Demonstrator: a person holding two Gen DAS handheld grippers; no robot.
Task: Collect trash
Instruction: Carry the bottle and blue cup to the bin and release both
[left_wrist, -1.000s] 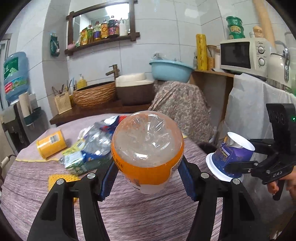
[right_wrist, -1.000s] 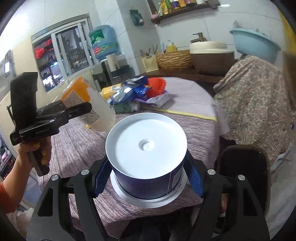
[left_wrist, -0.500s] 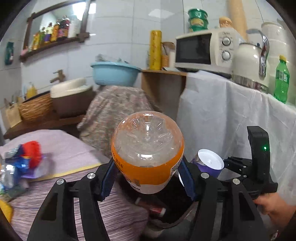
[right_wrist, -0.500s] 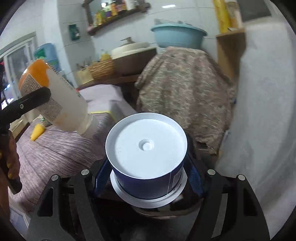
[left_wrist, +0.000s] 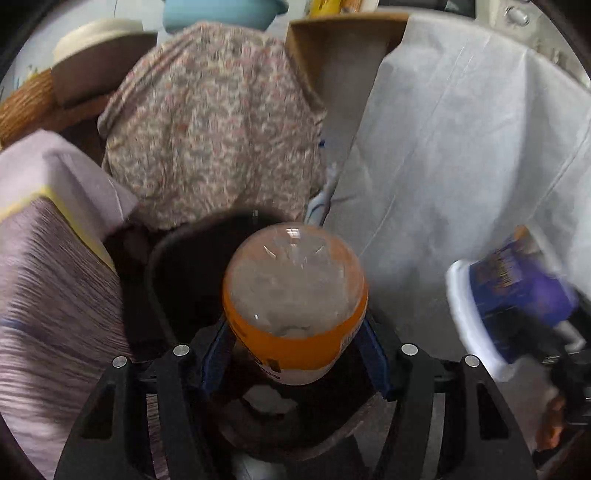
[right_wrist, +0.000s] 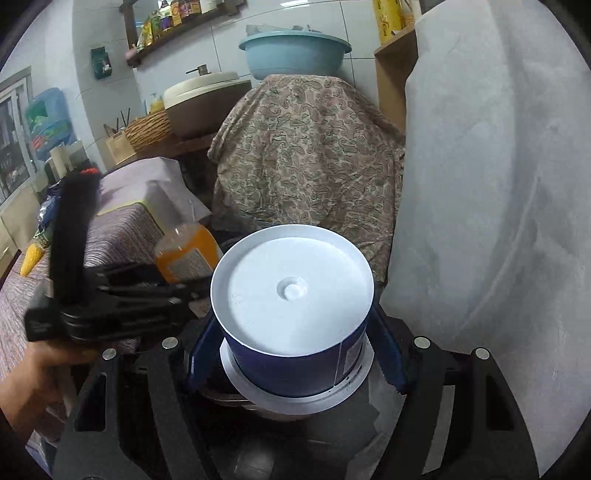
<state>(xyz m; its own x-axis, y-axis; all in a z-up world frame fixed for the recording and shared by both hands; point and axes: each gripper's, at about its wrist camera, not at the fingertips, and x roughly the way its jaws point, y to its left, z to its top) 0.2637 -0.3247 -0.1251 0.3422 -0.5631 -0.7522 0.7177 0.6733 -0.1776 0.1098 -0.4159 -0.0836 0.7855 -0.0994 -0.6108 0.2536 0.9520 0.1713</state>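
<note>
Two items in hand, both over the dark bin (left_wrist: 162, 280) beside the surface (left_wrist: 48, 295). Left hand-held gripper (left_wrist: 295, 354) clamps the orange-labelled bottle (left_wrist: 295, 291); its long axis runs along the fingers, base pointing forward and down toward the bin mouth. Right hand-held gripper (right_wrist: 291, 354) clamps the blue cup (right_wrist: 295, 325), white bottom facing forward, rim toward the camera. Step: drop-off. Next, judged: centre each over the opening, then open the jaws.

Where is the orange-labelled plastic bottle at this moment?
In the left wrist view the orange-labelled plastic bottle sits centre, clamped in the left hand-held gripper above the dark bin beside the table.
</note>
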